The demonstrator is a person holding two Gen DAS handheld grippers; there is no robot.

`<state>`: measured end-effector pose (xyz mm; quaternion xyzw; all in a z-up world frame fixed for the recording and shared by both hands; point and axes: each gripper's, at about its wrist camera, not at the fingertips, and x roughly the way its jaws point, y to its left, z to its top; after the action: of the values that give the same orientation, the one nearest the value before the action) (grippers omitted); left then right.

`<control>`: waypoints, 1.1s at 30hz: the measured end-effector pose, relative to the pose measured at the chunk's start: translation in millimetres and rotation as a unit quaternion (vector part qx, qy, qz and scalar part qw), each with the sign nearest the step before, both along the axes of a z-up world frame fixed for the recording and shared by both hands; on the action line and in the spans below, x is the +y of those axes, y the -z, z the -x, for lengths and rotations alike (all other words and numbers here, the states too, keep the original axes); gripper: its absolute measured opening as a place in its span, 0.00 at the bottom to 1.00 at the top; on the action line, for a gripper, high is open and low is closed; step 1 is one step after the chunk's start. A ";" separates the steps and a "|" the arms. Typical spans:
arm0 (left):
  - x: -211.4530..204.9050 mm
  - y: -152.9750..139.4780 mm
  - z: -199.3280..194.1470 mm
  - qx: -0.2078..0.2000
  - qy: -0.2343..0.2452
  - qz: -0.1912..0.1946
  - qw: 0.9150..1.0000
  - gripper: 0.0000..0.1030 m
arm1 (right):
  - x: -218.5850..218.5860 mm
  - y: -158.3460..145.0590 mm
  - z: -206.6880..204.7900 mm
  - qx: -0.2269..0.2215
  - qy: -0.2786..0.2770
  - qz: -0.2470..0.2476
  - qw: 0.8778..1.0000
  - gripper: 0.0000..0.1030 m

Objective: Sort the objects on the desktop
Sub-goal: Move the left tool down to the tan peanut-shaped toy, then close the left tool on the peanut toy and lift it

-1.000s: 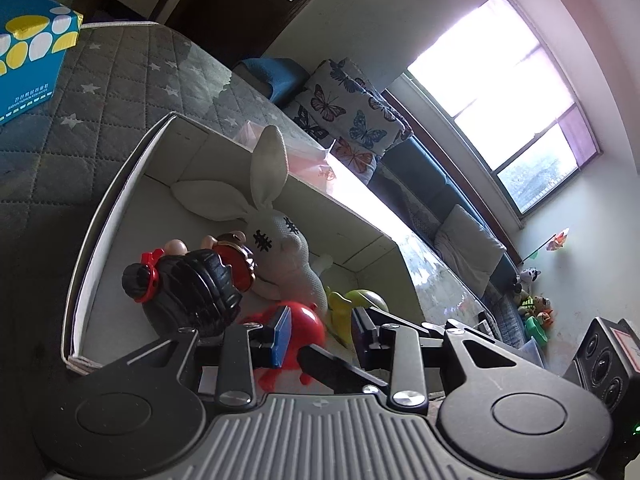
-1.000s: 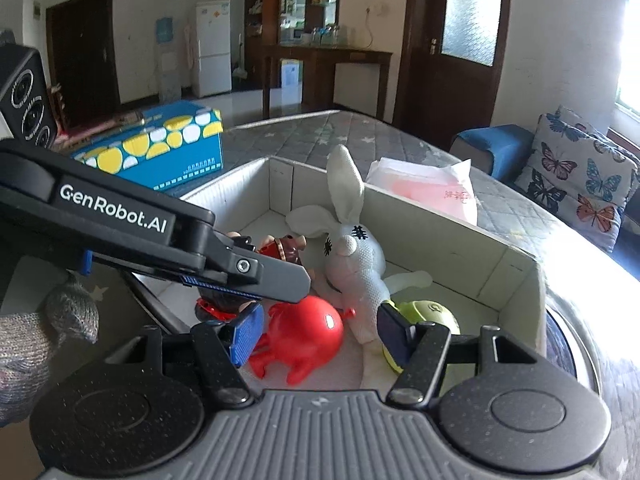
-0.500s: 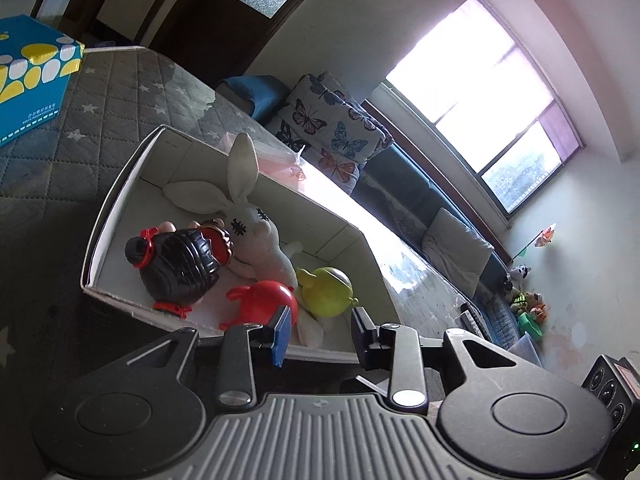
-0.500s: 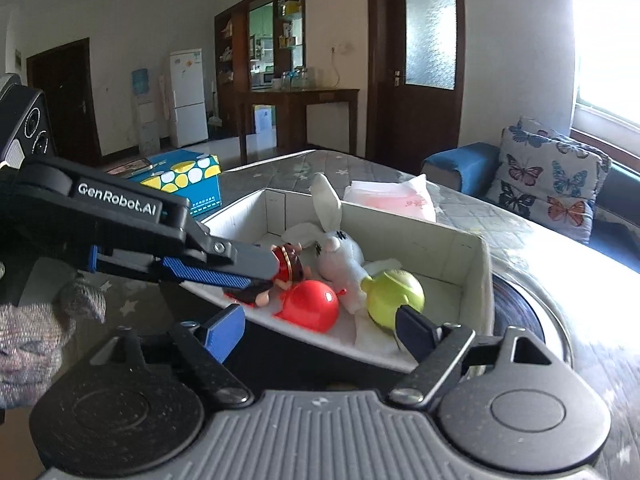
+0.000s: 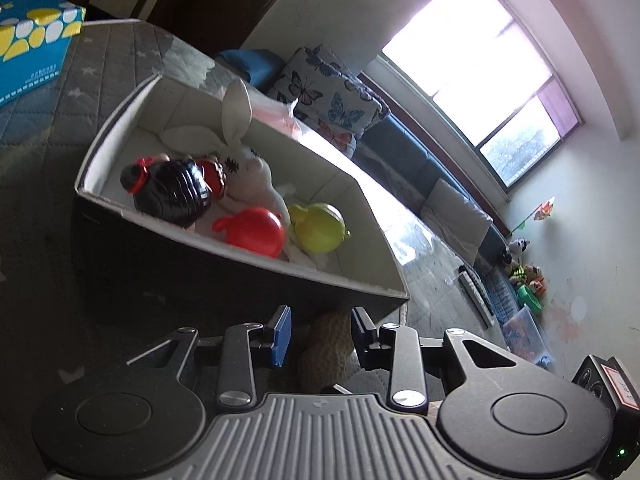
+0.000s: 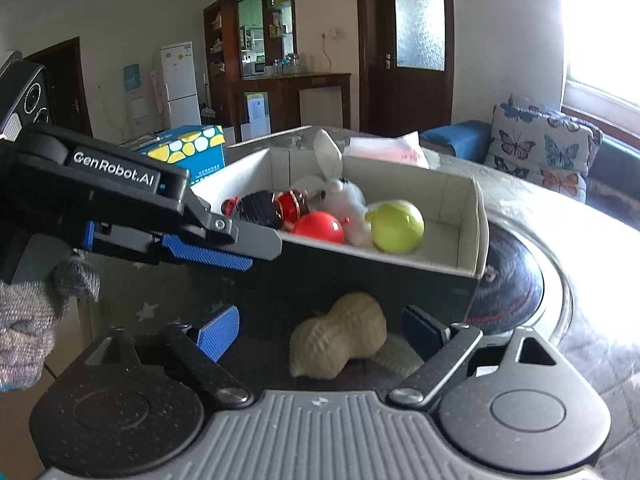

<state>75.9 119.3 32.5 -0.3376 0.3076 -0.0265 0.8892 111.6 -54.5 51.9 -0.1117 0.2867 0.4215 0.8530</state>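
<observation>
A tan peanut-shaped toy (image 6: pixel 340 336) lies on the dark quilted table in front of the box (image 6: pixel 360 276). My right gripper (image 6: pixel 320 328) hovers over the toy with its jaws opening; the peanut sits between them, clear of both pads. My left gripper (image 5: pixel 320 328) is open, and the peanut (image 5: pixel 326 352) shows in the gap beneath it, untouched. In the right wrist view the left gripper (image 6: pixel 260 254) reaches in from the left, near the box's near wall. The box (image 5: pixel 200 272) holds a black-haired doll (image 5: pixel 176 196), a white rabbit plush (image 5: pixel 248 168), a red toy (image 5: pixel 256 232) and a yellow-green toy (image 5: pixel 320 232).
A blue carton with yellow spots (image 6: pixel 192 148) stands behind the box at the left. A pink packet (image 6: pixel 388 148) lies behind the box. A dark round object (image 6: pixel 508 280) sits at the box's right end. A gloved hand (image 6: pixel 32 312) holds the left gripper. A sofa with butterfly cushions (image 6: pixel 548 148) stands beyond the table.
Both grippers have drawn back from over the box, so the box looks smaller. The peanut toy has come into view in front of it. The right jaws have spread much wider.
</observation>
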 end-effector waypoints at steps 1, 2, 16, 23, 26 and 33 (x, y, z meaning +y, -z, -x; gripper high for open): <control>-2.1 1.8 -0.7 0.002 0.003 0.000 1.000 0.34 | 0.0 2.3 -0.1 0.002 0.001 0.002 1.000 0.89; -3.9 3.4 -1.9 0.005 0.007 0.000 1.000 0.34 | 0.0 4.4 -0.3 0.004 0.001 0.004 1.000 0.89; -18.0 13.7 -19.6 0.019 0.043 0.004 0.999 0.34 | 6.1 28.0 -12.0 0.026 0.006 0.014 1.000 0.89; -20.0 22.0 -30.7 0.034 0.052 0.004 0.998 0.34 | 12.4 34.6 -13.3 0.025 0.000 0.022 0.999 0.88; -19.4 24.3 -33.7 0.037 0.053 0.005 0.998 0.34 | 14.1 36.4 -14.4 0.024 -0.001 0.025 0.999 0.84; -19.0 25.0 -35.0 0.040 0.060 0.011 0.997 0.34 | 12.5 38.8 -19.3 0.029 0.005 0.024 0.999 0.75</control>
<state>110.9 100.3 7.5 -0.3293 0.3627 -0.0694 0.8690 131.0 -42.0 13.1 -0.1184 0.3221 0.4130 0.8436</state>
